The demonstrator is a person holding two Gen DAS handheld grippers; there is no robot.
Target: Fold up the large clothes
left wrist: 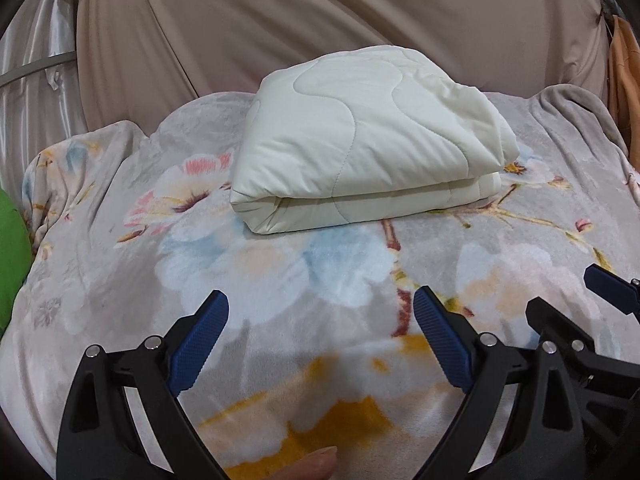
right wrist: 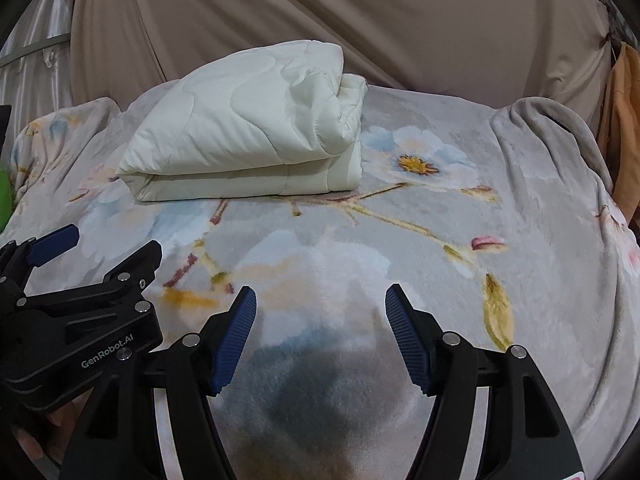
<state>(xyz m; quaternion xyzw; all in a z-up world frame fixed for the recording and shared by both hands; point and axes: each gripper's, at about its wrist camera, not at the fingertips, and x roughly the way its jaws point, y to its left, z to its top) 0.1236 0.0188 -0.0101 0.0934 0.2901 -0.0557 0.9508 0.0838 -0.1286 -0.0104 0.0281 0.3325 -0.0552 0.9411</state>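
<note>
A cream quilted cover (left wrist: 360, 140) lies folded into a thick, neat bundle on the floral blanket (left wrist: 280, 280); the right wrist view shows the same bundle (right wrist: 248, 132) at the upper left. My left gripper (left wrist: 320, 312) hovers over the blanket well short of the bundle, jaws wide open and nothing between them. My right gripper (right wrist: 320, 304) hangs beside it, also open and empty, over bare blanket. Each gripper shows in the other's view: the right gripper (left wrist: 568, 300) at the right edge, the left gripper (right wrist: 104, 244) at the left edge.
Beige curtains (left wrist: 320, 20) hang behind the bed. A green object (left wrist: 10, 260) sits at the left edge, orange cloth (right wrist: 624, 128) hangs at the far right, and a grey blanket fold (right wrist: 552, 128) bunches at the back right. A fingertip (left wrist: 316, 466) shows at the bottom.
</note>
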